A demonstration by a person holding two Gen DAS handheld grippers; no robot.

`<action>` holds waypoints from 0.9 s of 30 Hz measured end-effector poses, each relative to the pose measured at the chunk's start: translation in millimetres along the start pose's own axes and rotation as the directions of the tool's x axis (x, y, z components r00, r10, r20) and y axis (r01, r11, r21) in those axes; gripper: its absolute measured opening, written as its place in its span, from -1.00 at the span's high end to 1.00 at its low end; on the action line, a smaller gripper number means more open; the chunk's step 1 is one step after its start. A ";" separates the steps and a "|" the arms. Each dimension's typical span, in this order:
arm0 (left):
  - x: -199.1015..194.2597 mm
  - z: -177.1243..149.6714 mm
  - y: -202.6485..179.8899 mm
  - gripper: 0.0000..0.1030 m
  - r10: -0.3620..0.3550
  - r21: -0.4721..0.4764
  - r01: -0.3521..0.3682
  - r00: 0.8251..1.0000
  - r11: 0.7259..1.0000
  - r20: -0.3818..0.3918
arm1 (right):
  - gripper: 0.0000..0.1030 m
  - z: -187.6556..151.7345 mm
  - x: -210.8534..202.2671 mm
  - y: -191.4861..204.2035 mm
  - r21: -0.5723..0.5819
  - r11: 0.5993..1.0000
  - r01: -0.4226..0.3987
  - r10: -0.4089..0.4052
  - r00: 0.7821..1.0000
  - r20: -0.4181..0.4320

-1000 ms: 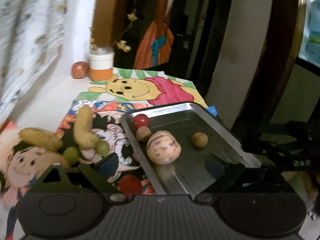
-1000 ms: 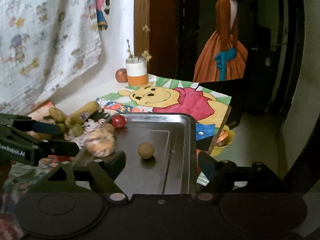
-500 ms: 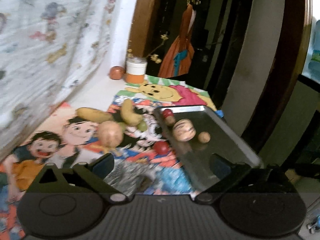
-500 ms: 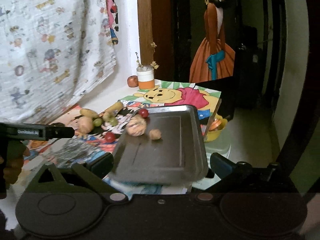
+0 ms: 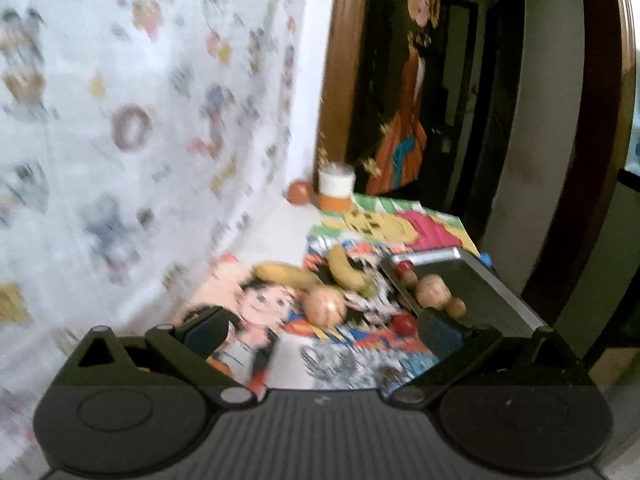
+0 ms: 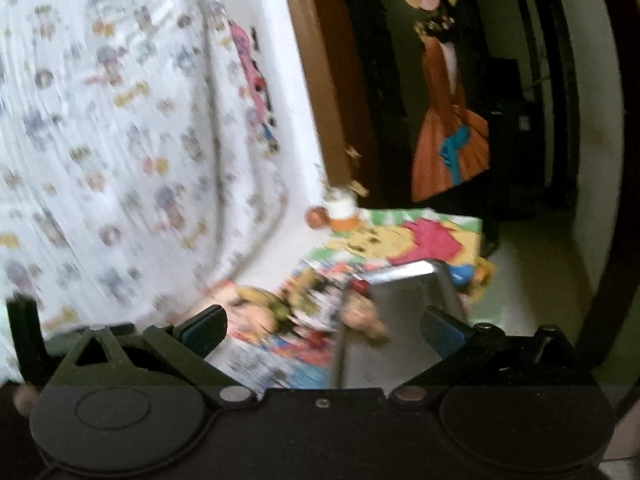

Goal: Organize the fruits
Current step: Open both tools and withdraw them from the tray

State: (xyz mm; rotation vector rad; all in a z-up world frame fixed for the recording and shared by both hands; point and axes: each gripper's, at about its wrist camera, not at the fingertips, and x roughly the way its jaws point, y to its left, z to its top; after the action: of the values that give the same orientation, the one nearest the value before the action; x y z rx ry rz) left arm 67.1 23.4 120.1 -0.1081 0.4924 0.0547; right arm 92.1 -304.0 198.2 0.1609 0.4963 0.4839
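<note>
A metal tray (image 5: 492, 300) lies on the cartoon-print table cover and holds a large speckled tan fruit (image 5: 431, 291), a small brown fruit (image 5: 456, 307) and a small red fruit (image 5: 404, 267). Left of the tray lie two yellow-brown long fruits (image 5: 348, 270), a round tan fruit (image 5: 325, 306) and a red fruit (image 5: 404, 323). My left gripper (image 5: 320, 330) is open and empty, well back from the fruit. The right wrist view is blurred: the tray (image 6: 412, 308) and fruits show beyond my right gripper (image 6: 324, 332), which is open and empty.
A white and orange jar (image 5: 337, 188) and an apple (image 5: 300, 192) stand at the table's far end by the wall. A patterned cloth (image 5: 120, 140) hangs along the left. A dark doorway with a painted figure (image 6: 448, 136) lies behind. Crumpled foil (image 5: 340, 360) sits near me.
Both grippers have pulled back and risen, so the tray and fruit look smaller and farther. Their jaws have spread wider. The fruits have not shifted.
</note>
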 end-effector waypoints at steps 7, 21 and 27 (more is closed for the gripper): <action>-5.8 27.4 28.1 -1.00 0.040 0.040 -0.042 0.998 0.998 0.045 | -0.99 61.7 52.3 47.0 0.065 0.987 -0.148 0.147 0.989 0.018; 68.9 23.7 55.0 -1.00 0.036 0.058 -0.037 0.999 0.998 0.009 | -0.99 -8.1 172.5 35.4 -0.170 0.985 0.009 0.002 0.998 0.065; 113.8 4.6 46.4 -1.00 -0.015 0.078 0.019 0.998 0.997 -0.057 | -0.99 -65.7 205.3 24.0 -0.303 0.951 0.064 -0.074 0.997 -0.022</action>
State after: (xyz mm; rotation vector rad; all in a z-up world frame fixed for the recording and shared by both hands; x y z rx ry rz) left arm 165.8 73.0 66.0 -0.0367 0.5491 0.0158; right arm 208.0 -181.8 61.5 -0.1592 0.4527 0.4888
